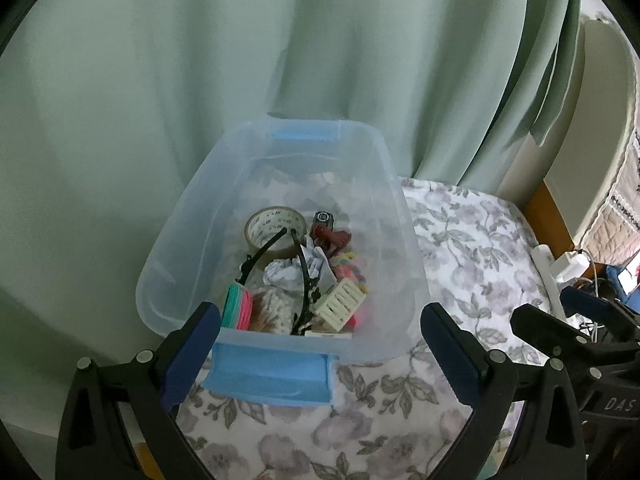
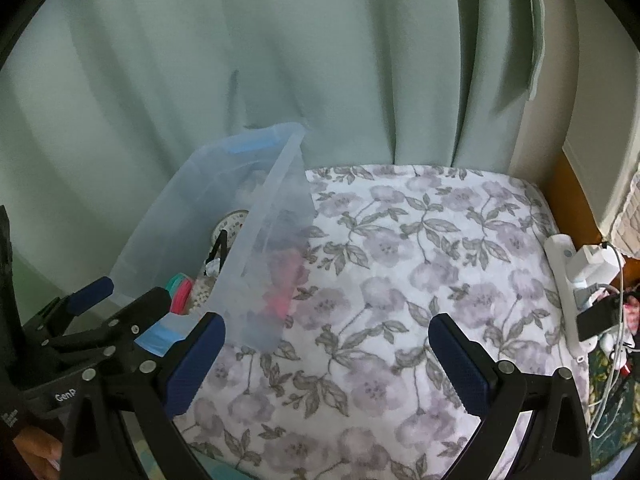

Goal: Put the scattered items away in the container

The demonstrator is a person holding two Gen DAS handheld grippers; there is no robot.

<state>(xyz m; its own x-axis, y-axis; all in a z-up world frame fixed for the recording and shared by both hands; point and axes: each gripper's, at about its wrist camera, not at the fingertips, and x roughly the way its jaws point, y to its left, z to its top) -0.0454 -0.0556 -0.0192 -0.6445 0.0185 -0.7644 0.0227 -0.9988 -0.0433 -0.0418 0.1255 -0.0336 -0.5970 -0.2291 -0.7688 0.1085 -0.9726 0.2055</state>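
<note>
A clear plastic container [image 1: 192, 216] with blue handles stands on the floral bedspread by the curtain. It holds a tape roll [image 1: 274, 224], a black headband [image 1: 304, 276], crumpled paper [image 1: 282, 274], a brown figure [image 1: 332, 238], pink-green hair ties [image 1: 238, 306] and a cream comb-like piece [image 1: 340, 304]. My left gripper [image 1: 320, 328] is open and empty, its fingers on either side of the container's near end. My right gripper [image 2: 326, 338] is open and empty over the bedspread, to the right of the container [image 2: 276, 208].
The floral bedspread [image 2: 420, 248] covers the surface. A green curtain [image 1: 200, 80] hangs behind. A white power strip [image 2: 568, 280] with plugs and cables lies at the right edge, beside a wooden bed frame [image 2: 572, 196]. The right gripper's body [image 1: 580, 336] shows in the left wrist view.
</note>
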